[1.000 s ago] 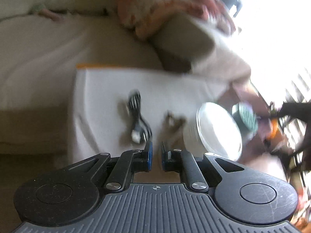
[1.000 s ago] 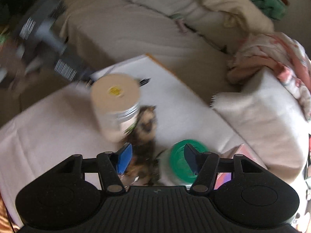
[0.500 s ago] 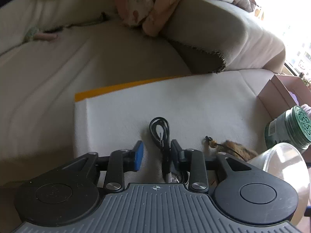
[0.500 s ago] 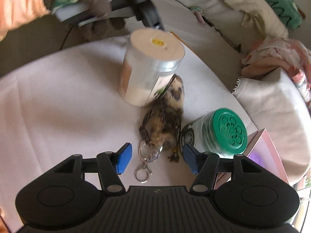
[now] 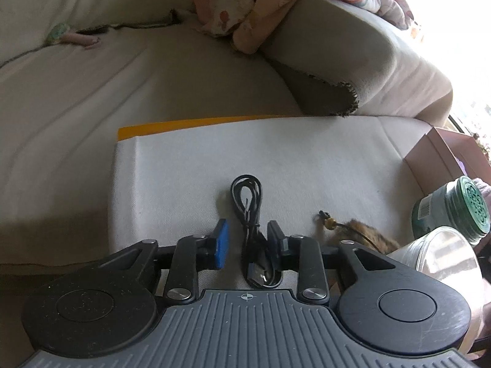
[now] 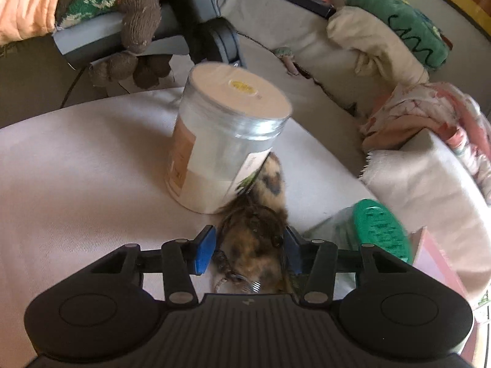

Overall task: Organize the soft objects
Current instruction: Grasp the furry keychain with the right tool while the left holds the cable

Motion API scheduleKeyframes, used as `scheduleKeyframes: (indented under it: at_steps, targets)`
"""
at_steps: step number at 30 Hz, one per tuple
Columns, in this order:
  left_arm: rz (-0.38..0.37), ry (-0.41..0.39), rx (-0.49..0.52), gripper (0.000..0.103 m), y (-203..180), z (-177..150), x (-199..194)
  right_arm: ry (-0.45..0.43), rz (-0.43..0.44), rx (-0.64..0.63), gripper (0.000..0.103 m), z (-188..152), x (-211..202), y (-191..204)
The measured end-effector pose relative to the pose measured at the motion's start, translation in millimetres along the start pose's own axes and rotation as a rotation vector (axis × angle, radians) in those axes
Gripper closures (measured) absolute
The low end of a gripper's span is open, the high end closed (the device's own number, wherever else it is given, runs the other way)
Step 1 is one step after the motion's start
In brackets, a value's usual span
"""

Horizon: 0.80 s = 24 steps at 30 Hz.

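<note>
Two grips are being set up at once. The left gripper (image 5: pixel 248 242) is held with its fingers apart around the coiled black USB cable (image 5: pixel 250 214), which lies on the white cloth-covered table (image 5: pixel 322 165); the far loop points toward twelve o'clock. A sound closure is judged to need the bundle centred between the pads, since the strands sit closer to the right finger.

The right gripper (image 6: pixel 250 250) has its fingers drawn in against the brown furry keychain toy (image 6: pixel 256 230), apparently pinching it, though contact is partly blurred. A straight lift is advised, as the toy's head touches the clear plastic jar with a cream lid (image 6: pixel 224 141) at twelve o'clock.

Only the right wrist view shows the left hand in a brown knitted glove (image 6: pixel 135 27), and a green plush cushion (image 6: pixel 408 27) at two o'clock. Only the left wrist view shows the cable, with the green-lidded glass jar (image 5: pixel 457 211) at three o'clock.
</note>
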<state>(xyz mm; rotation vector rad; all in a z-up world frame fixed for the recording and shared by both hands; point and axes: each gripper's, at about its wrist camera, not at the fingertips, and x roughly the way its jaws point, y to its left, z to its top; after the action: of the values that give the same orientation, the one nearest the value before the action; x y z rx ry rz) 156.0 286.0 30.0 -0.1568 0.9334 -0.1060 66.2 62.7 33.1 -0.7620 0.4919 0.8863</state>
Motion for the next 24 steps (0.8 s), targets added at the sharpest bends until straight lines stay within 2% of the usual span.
scheduleKeyframes:
  at_steps: [1,2,4,5,8,12,13,14,15,17,21,24]
  targets:
    - [-0.009,-0.004,0.001,0.081,0.3,-1.1,-0.3,0.0,-0.001,0.006,0.055,-0.9,4.4,0.4]
    - [-0.022,-0.008,-0.004,0.083,0.9,-2.7,-1.0,-0.018,-0.008,0.019,0.058,-2.1,6.8,-0.9]
    - [-0.014,-0.019,-0.018,0.083,1.5,-8.1,-4.9,-0.004,0.008,0.056,0.081,-2.1,9.3,-6.4]
    - [-0.004,-0.025,-0.013,0.084,0.3,-12.4,-8.2,0.021,0.024,0.076,0.085,-3.3,8.9,-10.0]
    - [0.004,-0.047,-0.001,0.089,-3.7,-27.8,-22.1,0.043,0.065,0.137,0.086,-13.5,-3.7,-24.5]
    - [0.005,-0.087,-0.037,0.089,-5.4,-51.1,-43.2,0.043,0.231,0.282,0.085,-36.2,-31.2,-48.6]
    - [-0.004,-0.099,-0.048,0.089,-6.1,-56.5,-48.4,0.03,0.252,0.31,0.082,-42.0,-39.6,-53.8]
    - [-0.016,-0.109,-0.056,0.089,-7.0,-61.6,-53.4,0.024,0.248,0.324,0.072,-47.3,-46.7,-57.2]
    - [-0.027,-0.121,-0.06,0.089,-8.6,-66.7,-58.7,0.026,0.227,0.325,0.055,-51.1,-51.7,-58.9]
    - [-0.045,-0.146,-0.059,0.089,-13.1,-76.2,-68.7,0.032,0.18,0.315,0.043,-58.0,-61.0,-58.1]
    - [-0.08,-0.18,-0.05,0.089,-22.2,-92.2,-83.0,0.083,0.161,0.302,0.043,-67.7,-61.8,-51.0]
    - [-0.07,-0.2,-0.035,0.089,-30.1,-103.9,-91.6,0.106,0.146,0.284,0.043,-65.5,-58.9,-37.6]
